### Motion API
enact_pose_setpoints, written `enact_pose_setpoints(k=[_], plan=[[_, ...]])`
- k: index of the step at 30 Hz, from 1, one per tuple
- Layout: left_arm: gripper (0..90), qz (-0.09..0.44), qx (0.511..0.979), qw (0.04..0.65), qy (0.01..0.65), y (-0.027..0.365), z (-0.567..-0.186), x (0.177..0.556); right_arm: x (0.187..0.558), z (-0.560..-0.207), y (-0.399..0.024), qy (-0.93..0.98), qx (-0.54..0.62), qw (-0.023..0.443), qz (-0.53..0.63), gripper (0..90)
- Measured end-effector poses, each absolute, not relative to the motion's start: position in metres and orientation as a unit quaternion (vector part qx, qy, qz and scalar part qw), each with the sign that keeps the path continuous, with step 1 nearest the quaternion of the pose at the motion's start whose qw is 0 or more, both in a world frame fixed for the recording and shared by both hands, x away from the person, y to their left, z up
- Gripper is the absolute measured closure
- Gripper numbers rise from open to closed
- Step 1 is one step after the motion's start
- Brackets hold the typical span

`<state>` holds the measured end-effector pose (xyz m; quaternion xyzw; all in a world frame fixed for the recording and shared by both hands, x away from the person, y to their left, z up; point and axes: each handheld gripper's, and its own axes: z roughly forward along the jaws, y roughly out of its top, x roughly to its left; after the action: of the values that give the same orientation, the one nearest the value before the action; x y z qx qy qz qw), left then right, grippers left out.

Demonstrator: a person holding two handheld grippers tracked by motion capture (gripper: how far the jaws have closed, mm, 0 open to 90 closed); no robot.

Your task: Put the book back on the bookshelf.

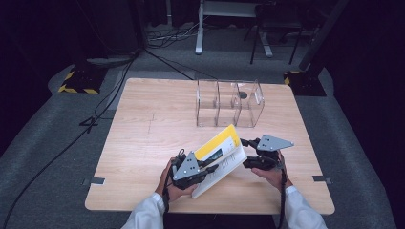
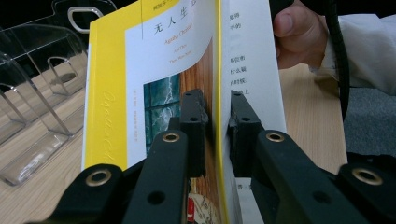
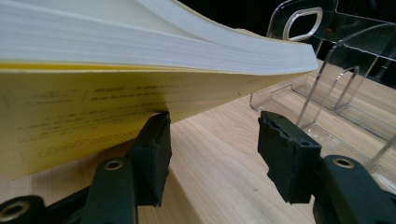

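We see a yellow paperback book [image 1: 220, 155] held tilted above the table [image 1: 143, 124] at about 6 o'clock, near the person's edge, with a clear acrylic divider rack [image 1: 229, 102] standing at 12 o'clock from it, well apart. The left claw [image 1: 210, 168] grips the book's front cover: in the left gripper view its jaws are closed to a narrow gap with the yellow cover edge pinched between the pads [image 2: 194, 126], cover art on one side and a printed page on the other. The right claw [image 1: 246, 152] sits at the book's 3 o'clock side; in the right gripper view its jaws stand wide, one pad [image 3: 152, 144] touching the yellow back cover from below, the other clear, so it holds nothing. The page block [image 3: 159, 46] sags and curves there, so we judge the book floppy, fairly light, with a smooth cover that may slip. A pinch on one cover alone lets the pages fan and droop; we'd take it across the whole thickness near the spine or mid edge. The rack looks stiff, slick and easily nudged; which slot the book suits we cannot tell.
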<state>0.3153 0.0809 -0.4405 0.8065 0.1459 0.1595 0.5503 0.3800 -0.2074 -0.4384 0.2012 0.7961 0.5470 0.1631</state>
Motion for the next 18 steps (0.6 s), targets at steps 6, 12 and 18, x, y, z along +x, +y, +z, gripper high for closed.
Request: enact_pose_setpoints(k=[6,12,18], plan=[[79.0,0.153,0.809,0.544,0.159,0.093,-0.441,0.308,0.374,-0.434,-0.199,0.795,0.190,0.165,0.552,45.3],[79.2,0.159,0.811,0.534,0.179,0.112,-0.441,0.293,0.364,-0.423,-0.181,0.794,0.169,0.174,0.557,45.5],[78.7,0.151,0.811,0.531,0.192,0.134,-0.443,0.283,0.353,-0.413,-0.162,0.798,0.141,0.172,0.560,45.6]])
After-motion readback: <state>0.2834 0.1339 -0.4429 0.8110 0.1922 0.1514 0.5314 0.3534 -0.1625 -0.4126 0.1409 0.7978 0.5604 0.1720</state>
